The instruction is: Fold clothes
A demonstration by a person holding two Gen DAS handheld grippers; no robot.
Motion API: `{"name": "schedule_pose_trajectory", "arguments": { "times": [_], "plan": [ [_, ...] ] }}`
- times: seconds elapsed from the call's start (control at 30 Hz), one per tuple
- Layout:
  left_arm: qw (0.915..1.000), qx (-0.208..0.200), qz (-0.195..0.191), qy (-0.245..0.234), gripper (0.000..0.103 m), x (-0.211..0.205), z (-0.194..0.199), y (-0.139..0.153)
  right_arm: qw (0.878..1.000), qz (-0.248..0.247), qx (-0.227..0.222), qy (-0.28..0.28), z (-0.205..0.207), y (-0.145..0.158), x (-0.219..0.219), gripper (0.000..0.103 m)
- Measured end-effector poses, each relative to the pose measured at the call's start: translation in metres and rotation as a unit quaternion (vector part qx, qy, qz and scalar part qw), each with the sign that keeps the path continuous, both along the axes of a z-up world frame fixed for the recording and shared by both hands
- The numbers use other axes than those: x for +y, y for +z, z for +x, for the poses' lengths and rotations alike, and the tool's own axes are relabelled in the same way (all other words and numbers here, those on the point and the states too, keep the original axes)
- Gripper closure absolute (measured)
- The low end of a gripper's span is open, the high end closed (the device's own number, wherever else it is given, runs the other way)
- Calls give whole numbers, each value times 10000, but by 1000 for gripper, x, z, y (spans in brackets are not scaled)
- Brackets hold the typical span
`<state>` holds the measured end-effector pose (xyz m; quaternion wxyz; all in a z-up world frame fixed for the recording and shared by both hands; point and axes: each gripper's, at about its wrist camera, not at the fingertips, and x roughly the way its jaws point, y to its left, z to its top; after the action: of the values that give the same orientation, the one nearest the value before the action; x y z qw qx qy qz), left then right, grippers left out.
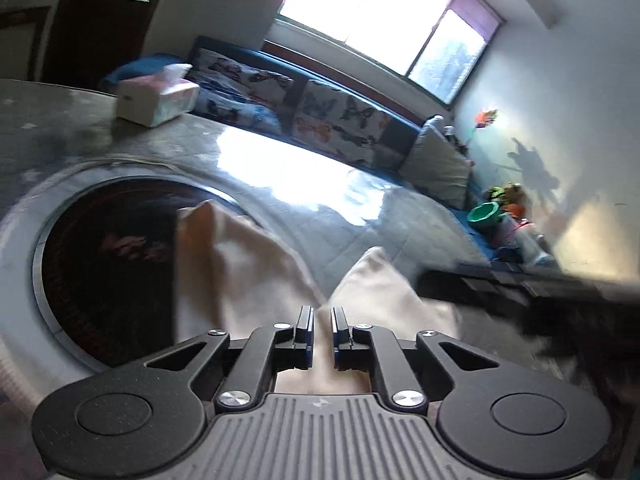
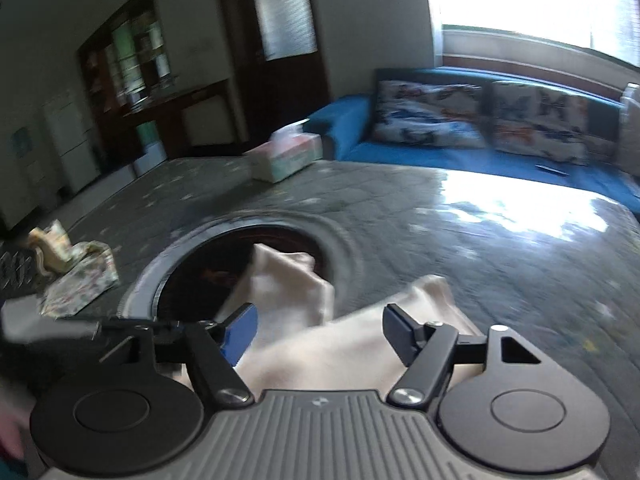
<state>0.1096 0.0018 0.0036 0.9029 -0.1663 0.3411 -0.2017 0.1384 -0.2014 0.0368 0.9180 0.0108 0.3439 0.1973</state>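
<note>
Grey desk (image 2: 500, 248) with round dark inset (image 1: 100, 264), blue sofa (image 2: 420, 156) and bright window far behind, tissue box (image 2: 286, 158) at far edge. Cream cloth (image 2: 340, 344) lies near, partly over inset. Left gripper (image 1: 322, 322) nearly closed, pinching cloth. Right gripper (image 2: 320, 330) stands wide over cloth, gripping nothing.

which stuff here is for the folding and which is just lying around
For the job:
- cream cloth
- left gripper, shut on the cloth
- right gripper, open over the cloth

Lying about:
- tissue pack
- floral cloth
- sofa
- green bowl
</note>
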Motion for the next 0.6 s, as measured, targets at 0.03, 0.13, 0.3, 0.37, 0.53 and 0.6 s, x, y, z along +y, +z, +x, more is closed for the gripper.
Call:
{"name": "schedule_pose_trajectory", "arguments": {
  "times": [0.03, 0.13, 0.3, 0.37, 0.53, 0.6],
  "plan": [
    [10000, 33, -39, 27, 93, 5, -5, -1, 9999, -8, 61, 122, 7, -3, 9, 38],
    [9997, 134, -150, 120, 90, 19, -17, -7, 9987, 37, 309, 415, 27, -12, 32, 45],
    [9985, 413, -307, 165, 83, 35, -27, -20, 9957, -103, 589, 714, 54, -30, 67, 51],
    [9979, 517, -347, 168, 77, 38, -29, -24, 9948, -234, 648, 745, 65, -37, 79, 51],
    [9973, 585, -414, 183, 73, 43, -33, -28, 9930, -428, 874, 666, 92, -57, 95, 51],
    [9973, 586, -406, 180, 72, 44, -33, -29, 9919, -488, 969, 661, 98, -64, 98, 54]
  ]
}}
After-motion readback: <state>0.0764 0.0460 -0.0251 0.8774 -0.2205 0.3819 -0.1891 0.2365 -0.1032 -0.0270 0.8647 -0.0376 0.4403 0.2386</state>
